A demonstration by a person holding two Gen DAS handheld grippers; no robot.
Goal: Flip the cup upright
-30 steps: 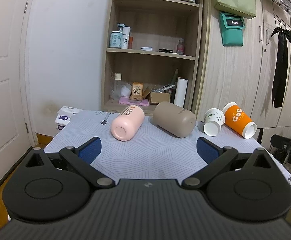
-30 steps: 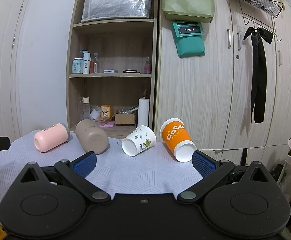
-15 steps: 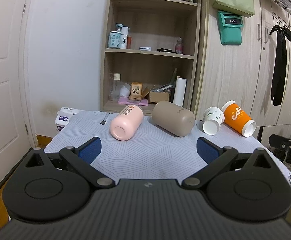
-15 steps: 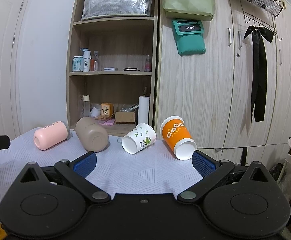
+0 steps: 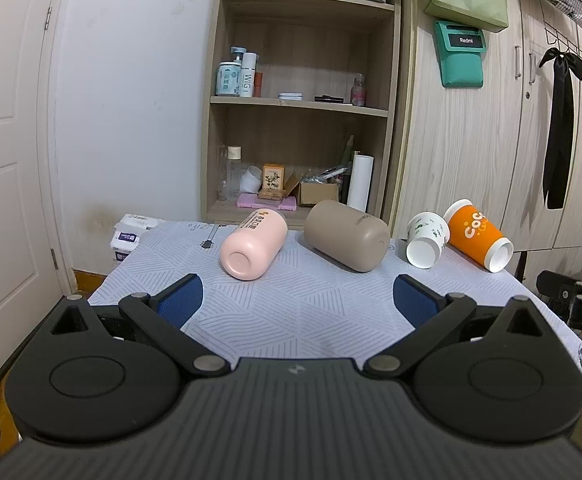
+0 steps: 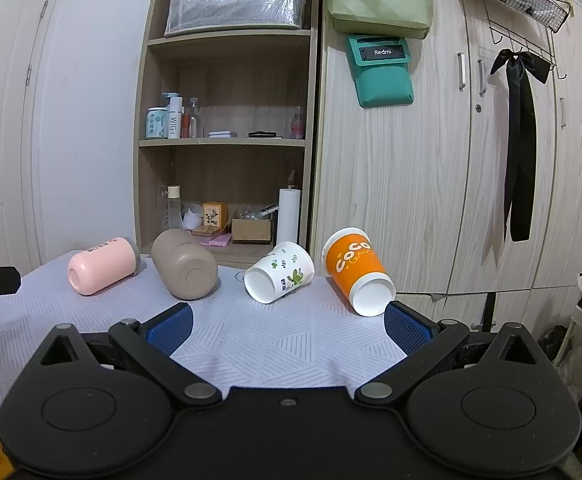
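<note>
Several cups lie on their sides in a row on the table's white patterned cloth (image 5: 303, 312): a pink cup (image 5: 253, 245), a taupe cup (image 5: 347, 241), a white floral paper cup (image 5: 427, 239) and an orange paper cup (image 5: 478, 241). The right wrist view shows the same row: pink cup (image 6: 103, 265), taupe cup (image 6: 184, 269), white floral paper cup (image 6: 280, 272), orange paper cup (image 6: 357, 272). My left gripper (image 5: 297, 300) is open and empty, short of the pink and taupe cups. My right gripper (image 6: 288, 328) is open and empty, short of the two paper cups.
A wooden shelf unit (image 5: 303, 120) with bottles and boxes stands behind the table, and a wardrobe (image 6: 431, 160) is to its right. White packets (image 5: 131, 236) lie off the table's left far corner. A door (image 5: 7, 160) is at the left.
Both views have shifted slightly; the cups sit a little lower and nearer in the right wrist view. The cups have not moved and both grippers stay open.
</note>
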